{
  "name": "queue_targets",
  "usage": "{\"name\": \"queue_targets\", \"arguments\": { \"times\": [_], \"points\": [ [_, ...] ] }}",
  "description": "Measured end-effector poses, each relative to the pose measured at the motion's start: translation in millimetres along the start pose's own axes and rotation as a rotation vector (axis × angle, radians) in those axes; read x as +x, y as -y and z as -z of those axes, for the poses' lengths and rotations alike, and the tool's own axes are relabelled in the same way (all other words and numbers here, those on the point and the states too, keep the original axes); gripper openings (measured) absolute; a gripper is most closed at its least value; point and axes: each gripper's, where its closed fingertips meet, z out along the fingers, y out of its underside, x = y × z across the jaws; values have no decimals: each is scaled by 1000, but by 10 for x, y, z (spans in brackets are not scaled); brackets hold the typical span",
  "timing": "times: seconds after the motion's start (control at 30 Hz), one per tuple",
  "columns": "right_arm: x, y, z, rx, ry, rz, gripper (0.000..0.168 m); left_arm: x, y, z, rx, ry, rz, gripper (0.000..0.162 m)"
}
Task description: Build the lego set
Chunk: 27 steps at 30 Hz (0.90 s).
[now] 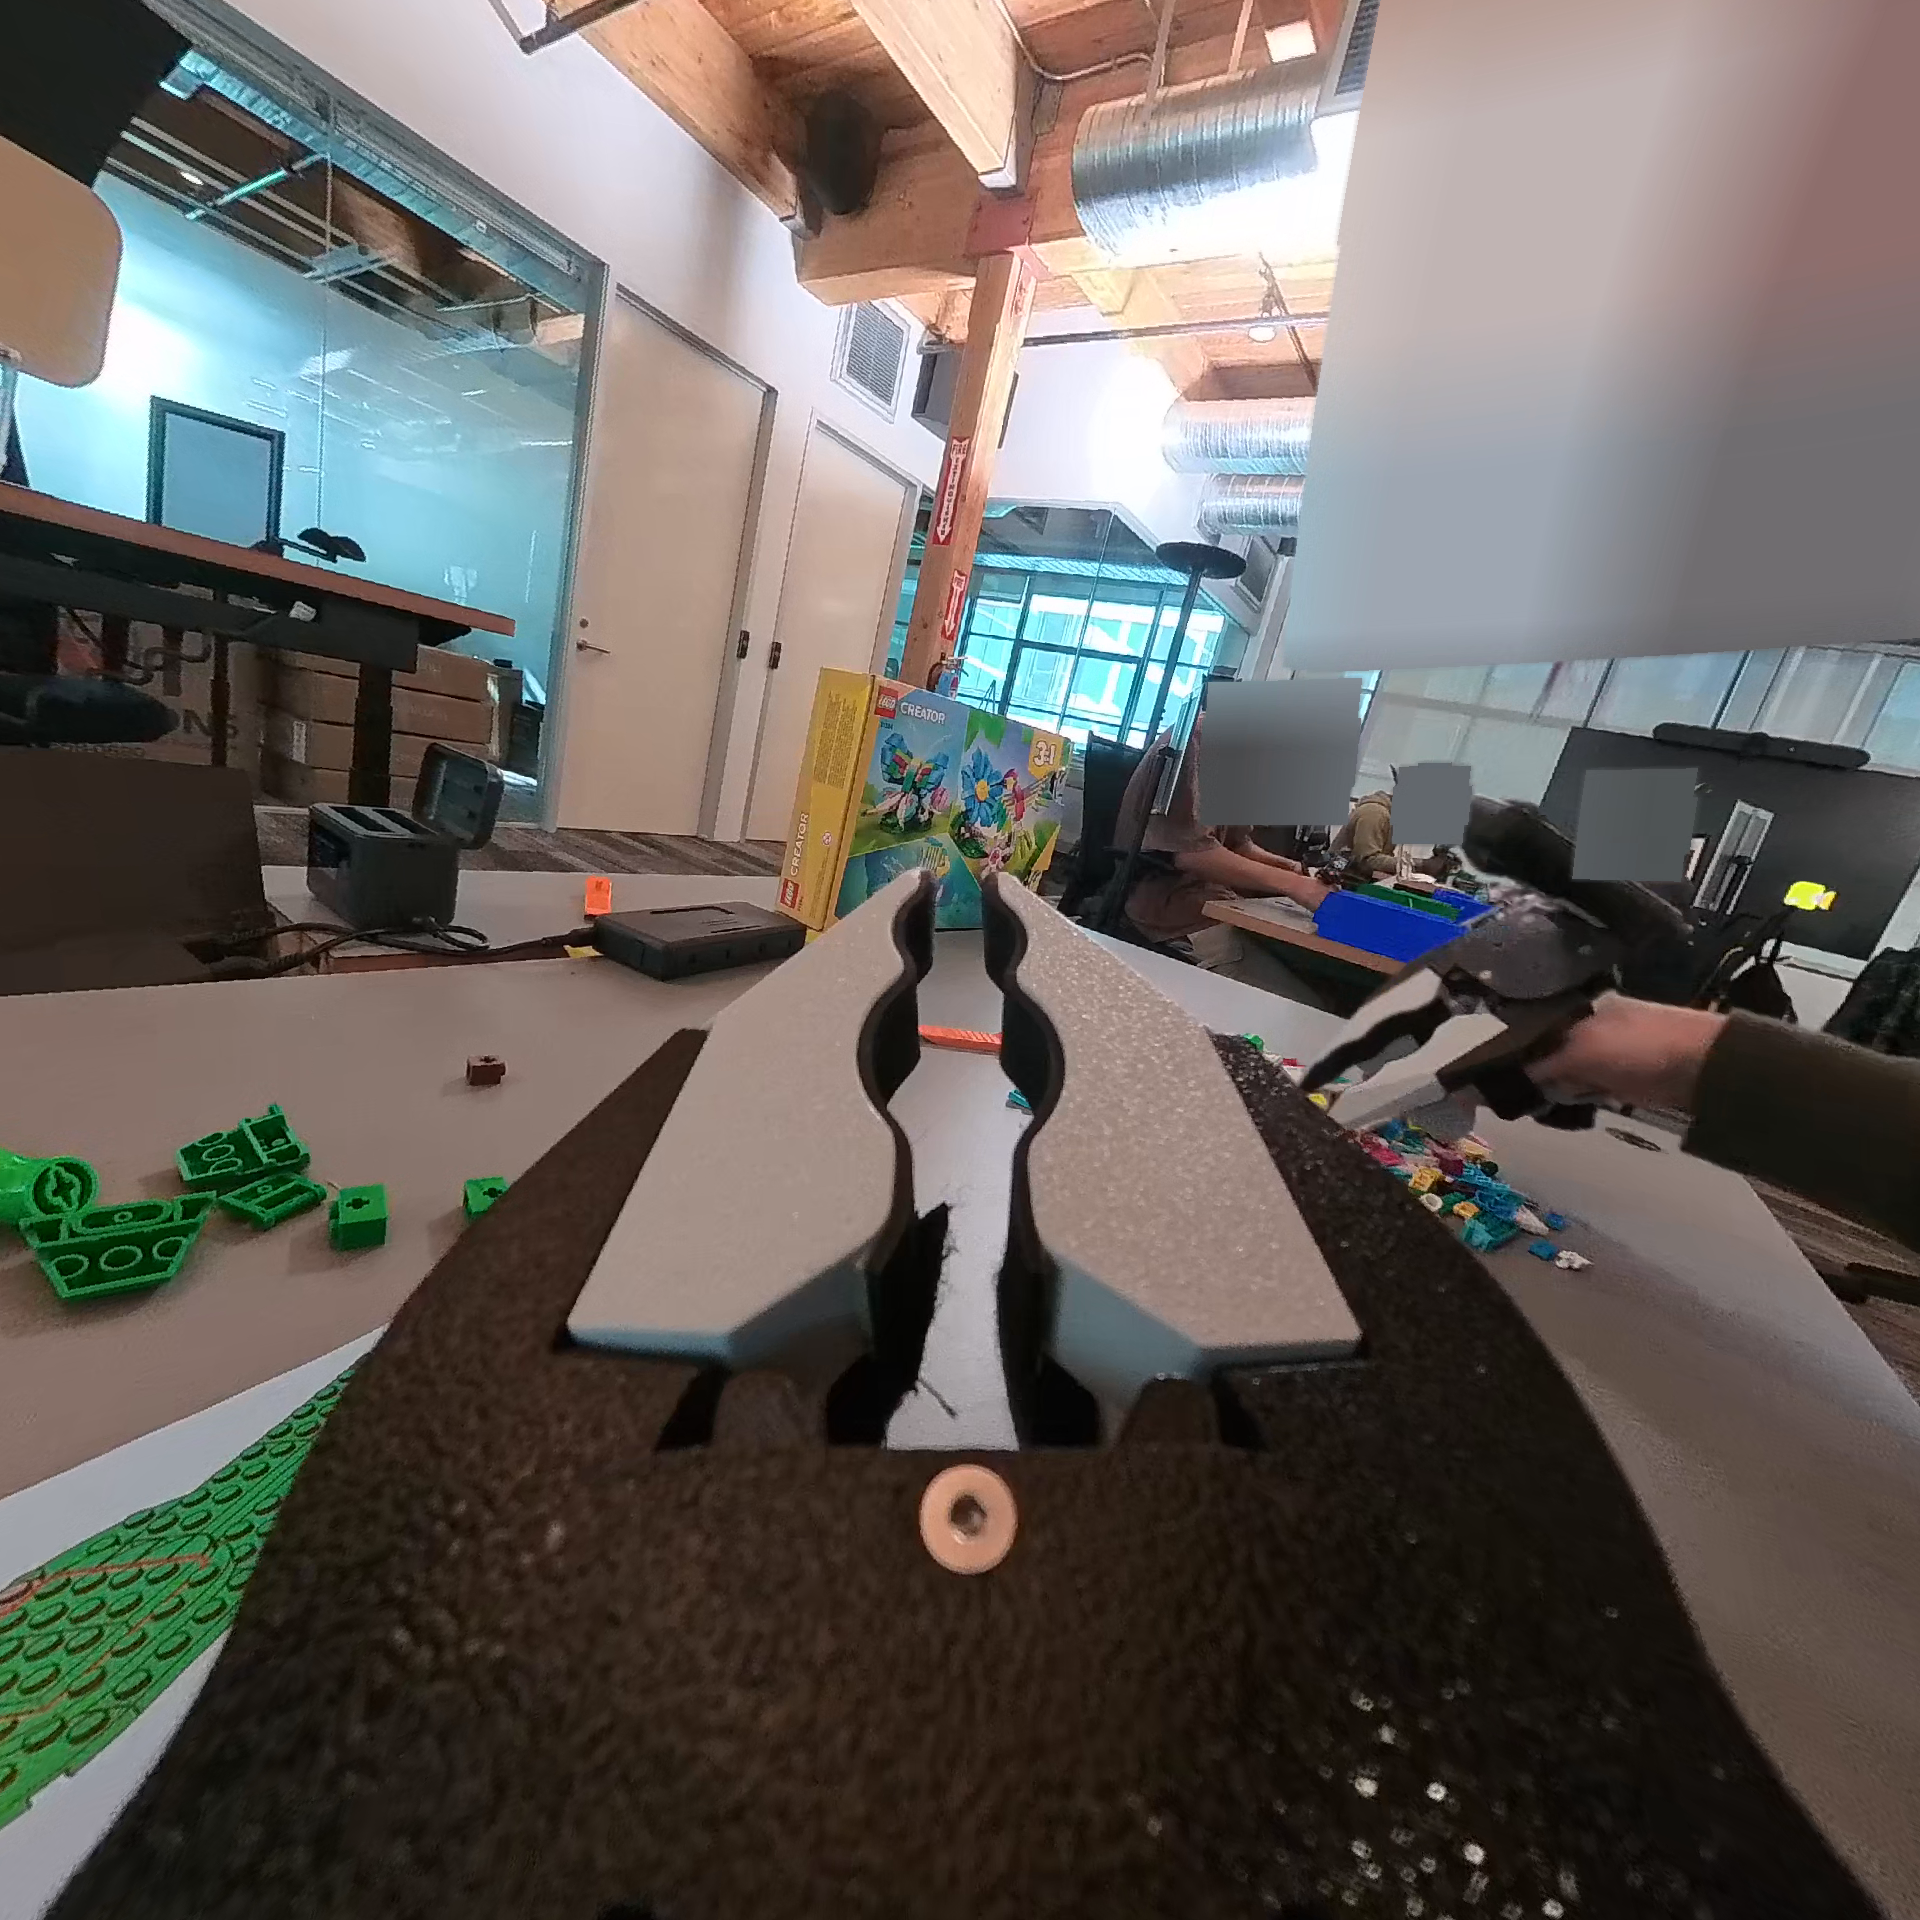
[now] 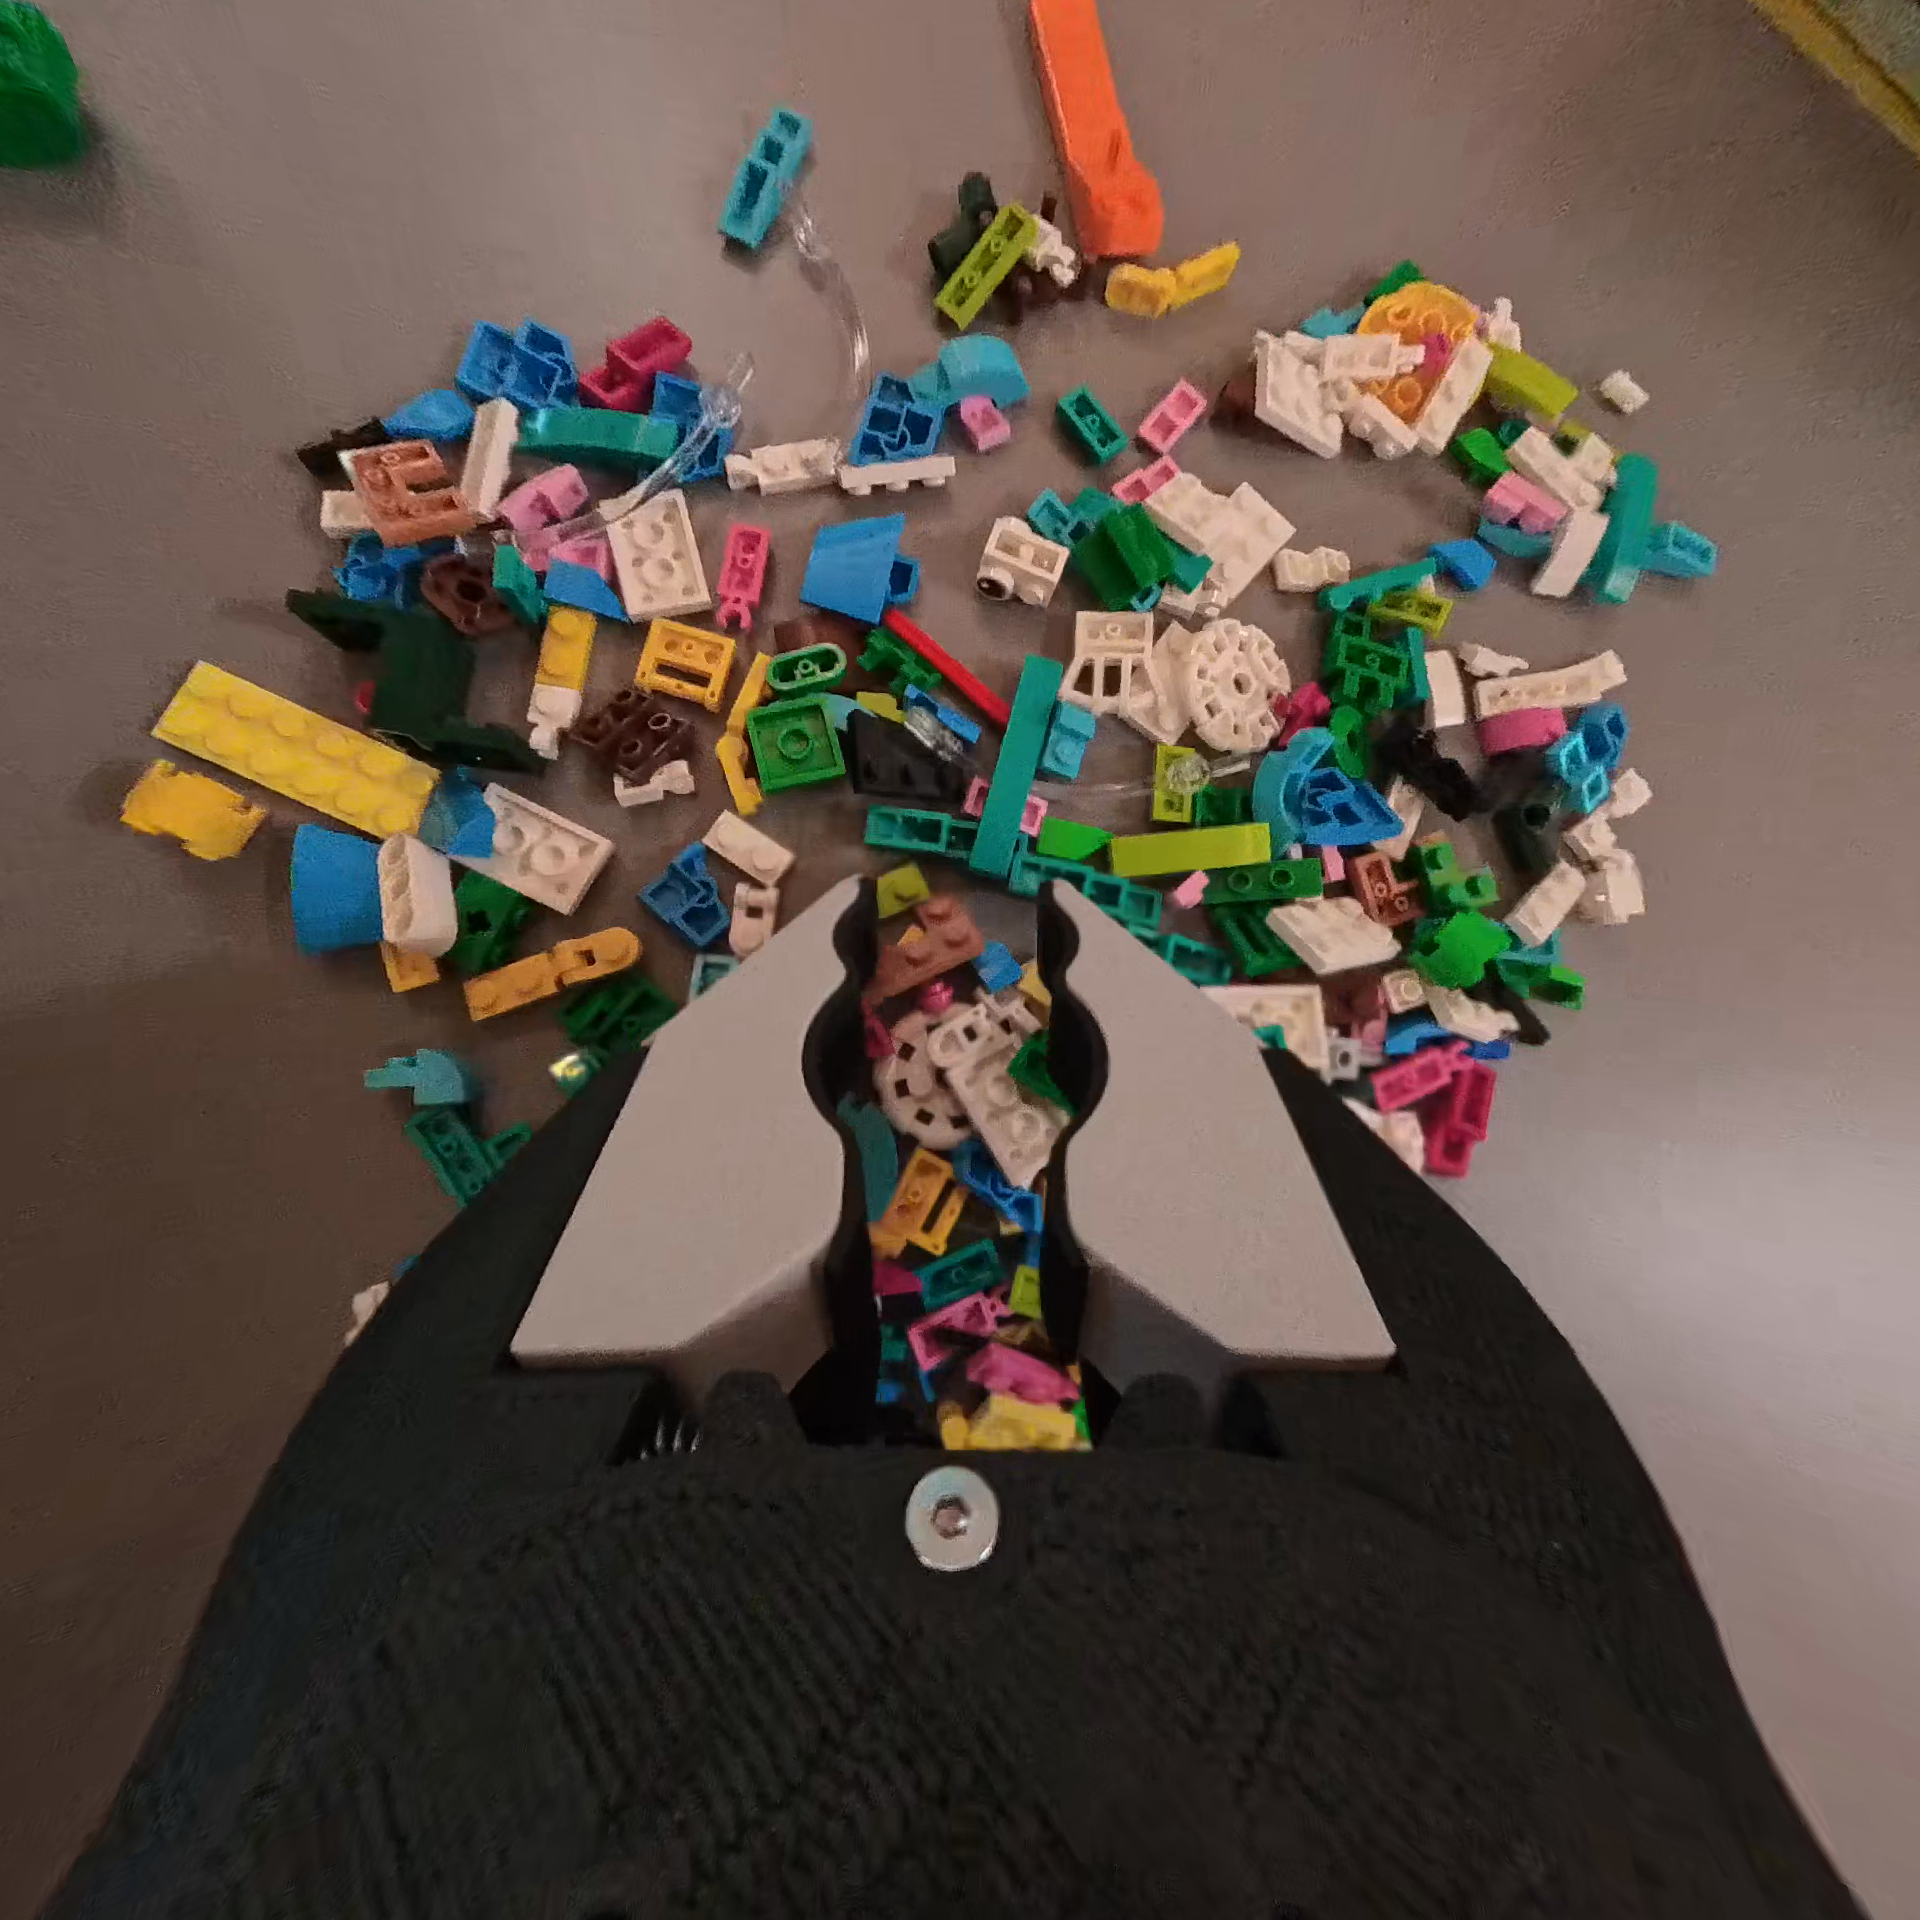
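Cut off at the edges: green printed sheet (image 1: pixel 114 1652), orange tool (image 2: pixel 1091 125); blurry green lump (image 2: pixel 36 88)

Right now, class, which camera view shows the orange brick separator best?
The right wrist view: the orange brick separator lies in plain sight at the top of the mixed pile. The left wrist view shows only an orange sliver between the hand-held gripper's fingers.

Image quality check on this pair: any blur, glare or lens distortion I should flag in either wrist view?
Left wrist view: strong wide-angle bending at the edges; the right tool is smeared with motion blur; windows behind are blown out; the left tool is sharp. Right wrist view: the brick pile is slightly soft, the green bricks at top left are blurred; lighting even, no harsh glare.
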Motion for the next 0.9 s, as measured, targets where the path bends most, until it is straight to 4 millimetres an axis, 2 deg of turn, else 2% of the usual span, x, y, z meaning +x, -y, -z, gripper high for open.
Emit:
{"name": "queue_targets", "arguments": {
  "times": [0.07, 0.13, 0.27, 0.43, 0.53, 0.67, 0.8, 0.9],
  "points": [
    [60, -145, 59, -39, -11, -40, 32, -11, 4, 2, 3, 3, 7, 6],
    [141, -209, 125, -42, -32, -62, 33, -15, 3, 2, 2, 3, 12, 6],
    [298, -138, 250, 25, -73, -97, 34, -7, 1, 1, 1, 1, 7, 7],
    [458, -263, 146, 10, -107, -119, 32, -10, 1, 0, 0, 1, 9, 6],
    [653, -341, 184, -7, -183, -133, 31, -11, 1, 0, 0, 1, 9, 6],
    [739, -299, 258, 59, -168, -199, 32, -11, 1, -1, 0, 1, 10, 7],
    [828, -507, 208, -22, -192, -198, 32, -12, 0, -1, -1, 1, 10, 7],
    [952, -561, 252, -41, -252, -203, 27, -12, -1, -2, -1, 0, 9, 7]
  ]
}}
